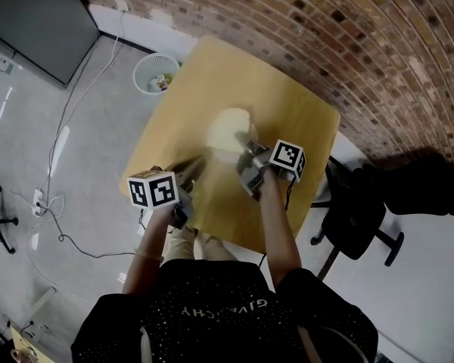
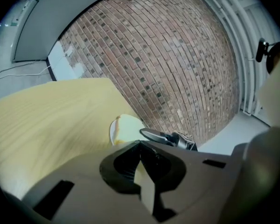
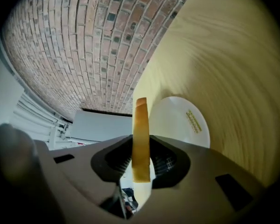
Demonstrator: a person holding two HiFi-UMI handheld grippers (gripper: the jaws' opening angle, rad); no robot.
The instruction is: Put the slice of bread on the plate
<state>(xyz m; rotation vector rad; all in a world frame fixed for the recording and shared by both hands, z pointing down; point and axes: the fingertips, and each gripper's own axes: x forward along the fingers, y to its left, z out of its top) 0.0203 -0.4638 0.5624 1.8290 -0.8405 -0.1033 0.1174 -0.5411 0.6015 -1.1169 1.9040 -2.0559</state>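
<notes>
From the head view, the right gripper (image 1: 246,144) is hanging over the near rim of a round white plate (image 1: 225,127), which is sitting mid-way across a pale wooden table (image 1: 303,119). The left gripper (image 1: 191,171) is hovering lower down towards the table's near edge, pointing at the plate but standing farther from it. The bread is too small to make out here.

In the left gripper view, the left gripper (image 2: 140,144) is showing its jaws drawn together at the tips with nothing between them. Beyond them the plate (image 2: 126,127) is lying flat on the smooth, grained tabletop, with the right gripper (image 2: 151,134) reaching in just above its far side against a rough brick wall (image 2: 168,55).

In the right gripper view, the right gripper (image 3: 141,148) is clamping the slice of bread (image 3: 140,125) by its flat faces. The slice is standing edge-on with its tan crust facing the camera and its long axis running up out of the ribbed pads. The glossy plate (image 3: 175,120), carrying a small yellow label (image 3: 194,121), is lying just ahead and to the right of the slice. The right hand is therefore the nearer one, and the move probably calls for tipping the slice flat over the plate before releasing it.
</notes>
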